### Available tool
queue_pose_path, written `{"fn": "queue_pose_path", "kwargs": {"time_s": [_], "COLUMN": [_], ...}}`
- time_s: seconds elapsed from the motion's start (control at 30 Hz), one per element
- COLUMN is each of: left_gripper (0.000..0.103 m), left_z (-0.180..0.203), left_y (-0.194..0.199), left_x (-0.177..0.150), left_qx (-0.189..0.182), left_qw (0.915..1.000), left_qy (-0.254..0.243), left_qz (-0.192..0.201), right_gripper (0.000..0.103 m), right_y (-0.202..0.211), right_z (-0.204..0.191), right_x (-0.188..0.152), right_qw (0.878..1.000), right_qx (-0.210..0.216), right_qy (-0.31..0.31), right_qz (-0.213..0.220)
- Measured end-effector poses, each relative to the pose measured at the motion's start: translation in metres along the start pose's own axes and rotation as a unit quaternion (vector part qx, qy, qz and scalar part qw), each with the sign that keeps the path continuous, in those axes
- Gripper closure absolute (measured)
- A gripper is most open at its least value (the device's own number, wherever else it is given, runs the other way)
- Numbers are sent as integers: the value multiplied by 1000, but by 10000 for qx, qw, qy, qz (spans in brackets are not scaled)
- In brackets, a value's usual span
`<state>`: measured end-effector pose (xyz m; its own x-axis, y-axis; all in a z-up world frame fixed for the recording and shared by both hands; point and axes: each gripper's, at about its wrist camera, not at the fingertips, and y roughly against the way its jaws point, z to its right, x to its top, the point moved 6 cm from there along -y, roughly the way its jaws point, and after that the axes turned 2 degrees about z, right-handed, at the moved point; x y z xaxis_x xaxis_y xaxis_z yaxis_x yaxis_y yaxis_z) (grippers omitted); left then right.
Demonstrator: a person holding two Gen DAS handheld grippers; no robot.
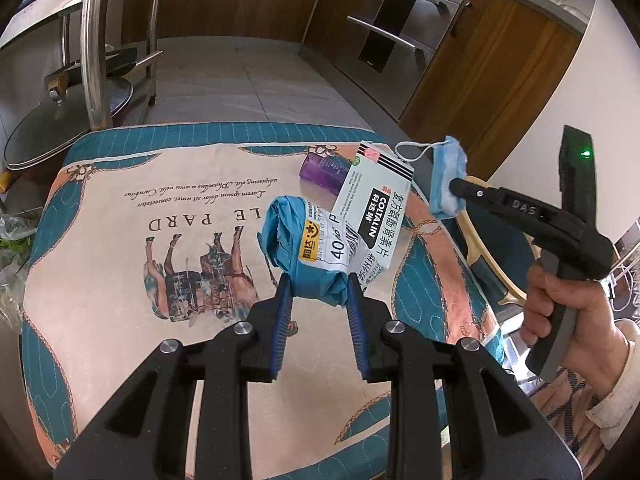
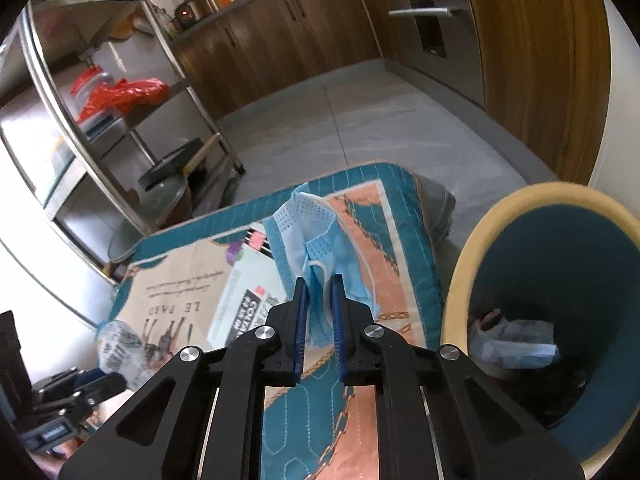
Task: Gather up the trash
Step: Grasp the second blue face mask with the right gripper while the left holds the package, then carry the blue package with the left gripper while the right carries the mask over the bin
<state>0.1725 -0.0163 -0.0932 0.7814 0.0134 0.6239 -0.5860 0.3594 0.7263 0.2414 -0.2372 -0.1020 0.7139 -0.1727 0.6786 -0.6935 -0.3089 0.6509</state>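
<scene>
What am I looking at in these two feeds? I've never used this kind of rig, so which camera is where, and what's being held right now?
There is no robot arm: a person carries a two-finger gripper in each hand, each with a fisheye camera looking along its fingers. The left view shows the left gripper shut on a crumpled teal mailer bag above the patterned cloth. A medicine box and a purple bottle lie on the cloth. The same view shows the person's hand carrying the right gripper. In the right view it is clamped on a blue face mask, beside the teal bin, which already holds some trash.
</scene>
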Motion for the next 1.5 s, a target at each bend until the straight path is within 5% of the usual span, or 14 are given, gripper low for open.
{"fn": "queue_pose_path", "kwargs": {"time_s": [0.53,0.97,1.5], "left_gripper": [76,76,76], "left_z": [38,114,211], "left_y": [4,-9,-28], "left_x": [11,17,23], "left_qx": [-268,-740,-1241], "left_qw": [9992,9945,9816], "left_qy": [-231,-727,-1450], "left_qz": [177,175,110], "right_gripper": [90,90,90], "right_y": [76,134,131], "right_z": [2,59,125], "right_x": [-6,-27,-46], "right_qw": [9987,9961,9924], "right_qx": [77,-453,-932], "right_qy": [117,-107,-671], "right_qz": [483,745,439]}}
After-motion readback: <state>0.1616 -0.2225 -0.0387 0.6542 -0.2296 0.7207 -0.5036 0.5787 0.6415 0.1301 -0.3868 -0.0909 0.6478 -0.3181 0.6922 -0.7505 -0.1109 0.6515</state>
